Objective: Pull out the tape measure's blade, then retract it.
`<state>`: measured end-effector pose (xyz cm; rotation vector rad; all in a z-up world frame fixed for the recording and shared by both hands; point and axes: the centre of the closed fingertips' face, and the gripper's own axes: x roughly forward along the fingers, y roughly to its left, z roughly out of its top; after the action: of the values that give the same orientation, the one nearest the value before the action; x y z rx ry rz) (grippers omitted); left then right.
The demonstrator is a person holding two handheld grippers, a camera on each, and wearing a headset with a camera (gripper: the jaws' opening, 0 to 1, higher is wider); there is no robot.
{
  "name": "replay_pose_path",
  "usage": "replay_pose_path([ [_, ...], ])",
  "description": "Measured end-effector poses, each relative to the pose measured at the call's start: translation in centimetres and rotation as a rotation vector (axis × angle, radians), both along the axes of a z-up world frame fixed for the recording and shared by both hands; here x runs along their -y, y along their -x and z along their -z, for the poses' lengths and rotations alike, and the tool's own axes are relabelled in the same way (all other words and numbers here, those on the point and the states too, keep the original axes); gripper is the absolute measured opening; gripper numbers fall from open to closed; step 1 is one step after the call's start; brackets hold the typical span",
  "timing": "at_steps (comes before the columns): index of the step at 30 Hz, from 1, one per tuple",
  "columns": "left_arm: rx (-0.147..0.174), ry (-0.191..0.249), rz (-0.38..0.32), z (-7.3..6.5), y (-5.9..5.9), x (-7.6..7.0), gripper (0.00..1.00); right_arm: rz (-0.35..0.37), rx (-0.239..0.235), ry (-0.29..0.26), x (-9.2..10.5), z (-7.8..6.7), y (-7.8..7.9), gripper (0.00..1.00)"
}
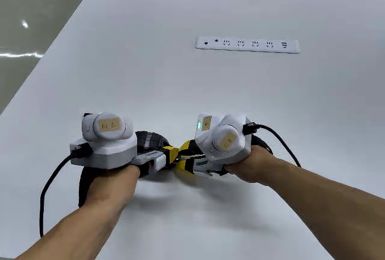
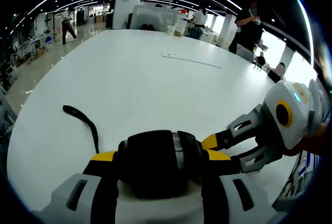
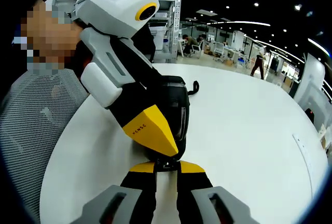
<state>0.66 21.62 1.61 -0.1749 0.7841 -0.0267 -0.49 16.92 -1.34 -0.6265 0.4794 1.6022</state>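
1 tape measure (image 2: pixel 155 156), left fingers (image 2: pixel 104 156) clamping it, right fingers (image 3: pixel 142 168) pinching blade (image 3: pixel 166 165)

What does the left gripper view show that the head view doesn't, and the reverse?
The left gripper view adds the tape measure's black wrist strap lying on the table, and people standing beyond the table's far edge. The head view adds the person's forearms and the black cable trailing from the left gripper. Both share the white table, the power strip, and the tape measure clamped in the left gripper, with the right gripper closed at its front.
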Motion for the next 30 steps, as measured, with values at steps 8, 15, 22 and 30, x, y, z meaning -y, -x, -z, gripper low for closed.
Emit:
replay_pose_path([
  [8, -0.011, 0.0, 0.006, -0.02, 0.05, 0.06, 0.62, -0.013, 0.014, 0.014, -0.04, 0.01, 0.09, 0.12],
  [15, -0.017, 0.007, 0.002, 0.02, 0.0, 0.04, 0.62, -0.02, 0.019, 0.024, -0.04, 0.03, 0.11, 0.12],
  [22, -0.02, 0.01, 0.006, 0.06, -0.11, 0.01, 0.63, -0.024, 0.022, 0.034, 0.26, 0.01, 0.13, 0.12],
  [30, -0.025, 0.011, 0.006, 0.05, 0.19, -0.14, 0.65, -0.011, 0.017, 0.039, 0.76, -0.02, 0.14, 0.14],
])
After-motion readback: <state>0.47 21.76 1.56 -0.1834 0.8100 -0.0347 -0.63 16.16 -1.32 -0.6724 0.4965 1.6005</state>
